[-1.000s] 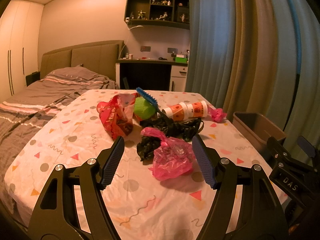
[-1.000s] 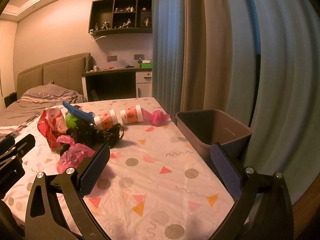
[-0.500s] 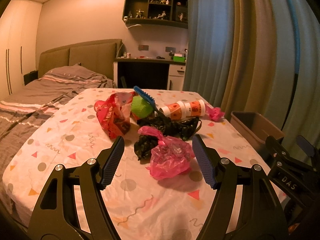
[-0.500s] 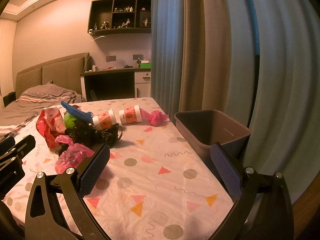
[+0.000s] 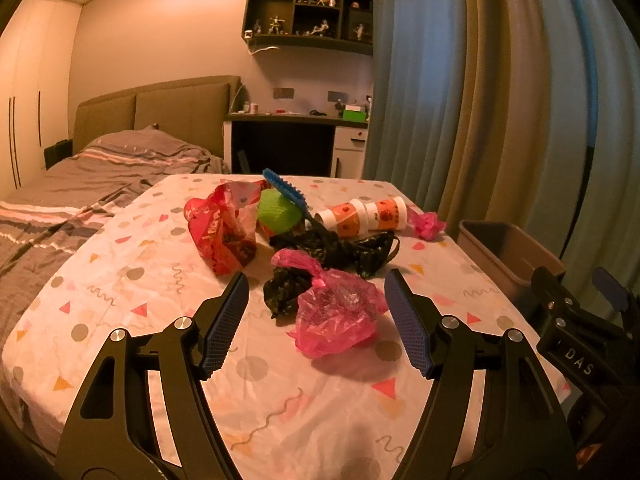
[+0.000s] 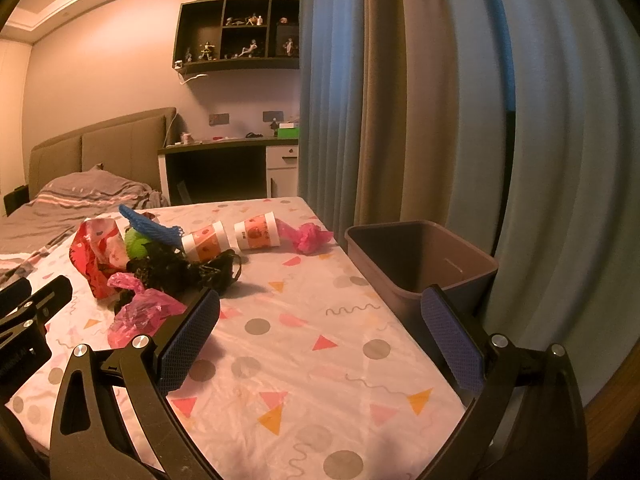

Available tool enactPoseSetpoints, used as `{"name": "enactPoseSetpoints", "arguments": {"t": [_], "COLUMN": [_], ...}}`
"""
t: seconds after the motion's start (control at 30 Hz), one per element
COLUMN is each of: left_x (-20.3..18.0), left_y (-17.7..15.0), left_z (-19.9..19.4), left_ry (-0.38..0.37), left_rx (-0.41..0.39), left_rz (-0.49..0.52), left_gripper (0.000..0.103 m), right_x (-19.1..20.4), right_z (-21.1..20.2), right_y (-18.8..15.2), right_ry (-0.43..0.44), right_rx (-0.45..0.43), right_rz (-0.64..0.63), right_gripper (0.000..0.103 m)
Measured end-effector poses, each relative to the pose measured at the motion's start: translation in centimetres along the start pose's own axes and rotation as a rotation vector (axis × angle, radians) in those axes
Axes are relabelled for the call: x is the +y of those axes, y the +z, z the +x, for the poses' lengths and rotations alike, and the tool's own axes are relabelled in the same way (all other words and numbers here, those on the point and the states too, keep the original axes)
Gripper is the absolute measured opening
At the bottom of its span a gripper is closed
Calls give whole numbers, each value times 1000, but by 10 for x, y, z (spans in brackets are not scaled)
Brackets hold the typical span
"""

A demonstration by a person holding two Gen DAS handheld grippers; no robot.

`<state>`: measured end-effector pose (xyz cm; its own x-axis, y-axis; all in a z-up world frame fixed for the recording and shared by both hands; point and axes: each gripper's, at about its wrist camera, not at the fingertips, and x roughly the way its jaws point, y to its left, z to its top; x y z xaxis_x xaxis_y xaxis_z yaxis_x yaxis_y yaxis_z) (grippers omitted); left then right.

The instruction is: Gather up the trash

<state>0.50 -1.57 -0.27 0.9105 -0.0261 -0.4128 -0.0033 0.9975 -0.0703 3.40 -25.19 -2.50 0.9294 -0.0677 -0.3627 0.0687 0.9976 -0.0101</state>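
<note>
- Trash heaped mid-table on the patterned cloth (image 5: 132, 280): nearest is a crumpled pink bag (image 5: 336, 316), lying just ahead of the left gripper (image 5: 316, 316), probably first pick.
- Count: two pink bags (second (image 5: 428, 226) by the far right edge), one red bag (image 5: 224, 228), black bags (image 5: 340, 248) tangled, number unclear, two paper cups (image 5: 364, 216) on their sides, one green object (image 5: 278, 212), one blue brush (image 5: 286, 192).
- One bin (image 6: 420, 256) hugs the table's right edge, presumably for short drops.
- Right gripper (image 6: 320, 336) hangs over bare cloth beside the bin.
- Both sets of fingers wide, empty.
</note>
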Motion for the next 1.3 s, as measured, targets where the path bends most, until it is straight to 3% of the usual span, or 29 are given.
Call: {"name": "enactPoseSetpoints", "arguments": {"t": [1.3], "left_x": [-1], "left_y": [0], "left_z": [2], "left_ry": [1], "left_rx": [3], "left_rz": [-2], "left_gripper": [69], "right_x": [-10], "right_z": [-1], "right_y": [3], "right_ry": [-8], "right_rx": [-13], "right_rz": [1], "right_gripper": [97]}}
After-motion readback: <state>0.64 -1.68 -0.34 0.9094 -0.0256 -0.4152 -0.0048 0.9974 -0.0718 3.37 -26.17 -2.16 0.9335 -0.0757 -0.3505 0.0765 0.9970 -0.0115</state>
